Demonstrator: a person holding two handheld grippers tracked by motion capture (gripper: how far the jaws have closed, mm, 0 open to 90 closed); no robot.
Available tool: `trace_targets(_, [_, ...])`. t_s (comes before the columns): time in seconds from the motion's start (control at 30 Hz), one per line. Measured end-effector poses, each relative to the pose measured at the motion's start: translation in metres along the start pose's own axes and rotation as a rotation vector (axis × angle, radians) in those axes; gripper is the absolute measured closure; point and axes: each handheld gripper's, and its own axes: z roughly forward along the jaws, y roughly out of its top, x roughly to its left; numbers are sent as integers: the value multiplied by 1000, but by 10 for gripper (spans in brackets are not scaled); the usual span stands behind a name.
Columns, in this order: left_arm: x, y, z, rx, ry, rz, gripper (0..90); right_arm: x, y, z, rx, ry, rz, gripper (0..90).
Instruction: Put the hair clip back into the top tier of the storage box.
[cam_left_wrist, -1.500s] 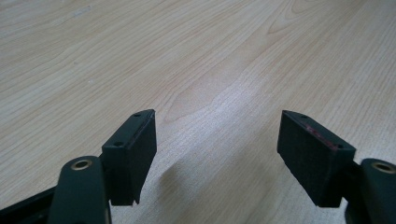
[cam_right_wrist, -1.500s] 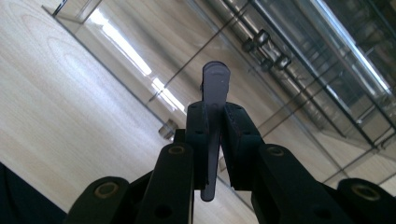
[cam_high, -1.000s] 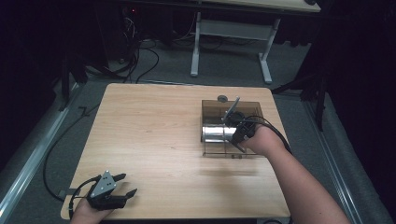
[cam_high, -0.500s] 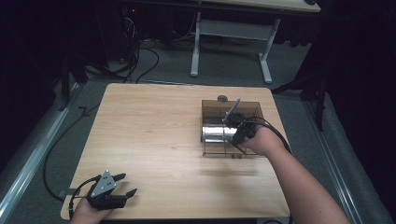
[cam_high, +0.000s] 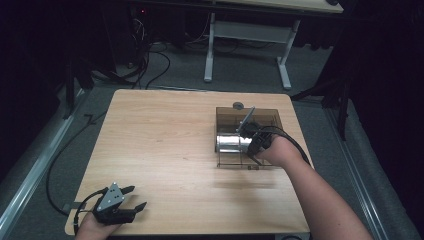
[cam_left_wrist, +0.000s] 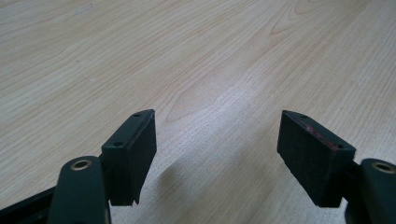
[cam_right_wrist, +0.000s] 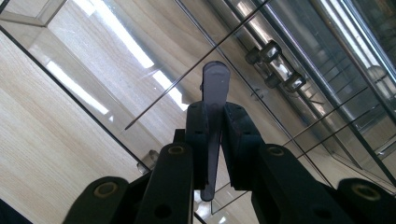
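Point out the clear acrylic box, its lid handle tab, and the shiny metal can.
Clear smoky acrylic box (cam_high: 223, 113), high view, far-left rim.
Translucent grey handle tab (cam_right_wrist: 215, 79), right gripper view, rounded tip.
Shiny metal can (cam_high: 229, 143), high view, side.

no text, label, brand, number or sign can be read in these pictures.
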Motion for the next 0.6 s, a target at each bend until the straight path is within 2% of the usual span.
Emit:
trace_targets(0.13, [0, 0, 0, -1, 0, 0, 288, 0, 0, 1, 5, -4, -2, 810])
trace_targets(0.27, [0, 0, 0, -1, -1, 1, 288, 0, 0, 3, 8, 4, 17, 809])
trace_targets(0.5, [0, 0, 0, -1, -1, 1, 288, -1, -1, 8, 8, 11, 10, 791])
trace_targets(0.6, [0, 0, 0, 0, -1, 1, 288, 0, -2, 6, 12, 22, 44, 752])
